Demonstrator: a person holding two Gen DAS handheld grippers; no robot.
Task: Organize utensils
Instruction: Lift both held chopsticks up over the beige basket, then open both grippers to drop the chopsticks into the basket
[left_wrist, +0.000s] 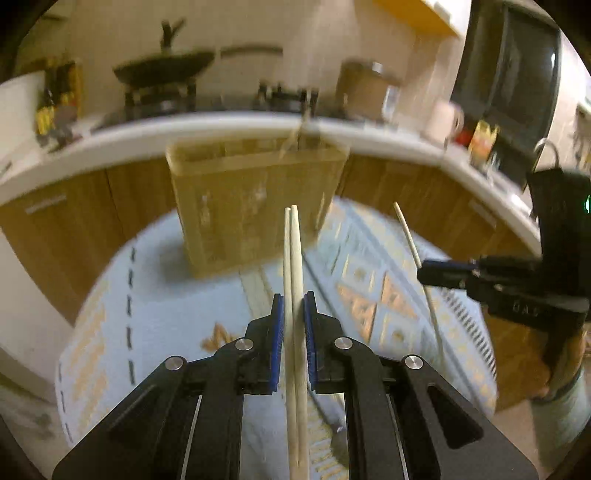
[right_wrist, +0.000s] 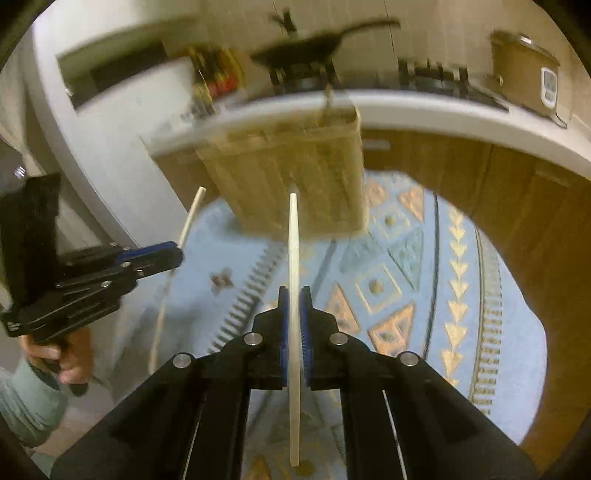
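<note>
Wooden chopsticks (left_wrist: 294, 266), clamped lengthwise in left gripper (left_wrist: 294, 314); single chopstick (right_wrist: 293, 258) likewise in right gripper (right_wrist: 294, 306); both point at bamboo holder (left_wrist: 255, 199) straight ahead, left nearer.

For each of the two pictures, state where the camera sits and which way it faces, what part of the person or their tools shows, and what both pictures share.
Left wrist view: sits on the left gripper, looking forward and downward along its fingers, shut on a pair of chopsticks; the right gripper and a hand show at right.
Right wrist view: sits on the right gripper, facing likewise, shut on a single chopstick; the left gripper, hand and sleeve show at left.
Shared: the wooden utensil holder on the patterned blue cloth, kitchen counter and stove behind.
</note>
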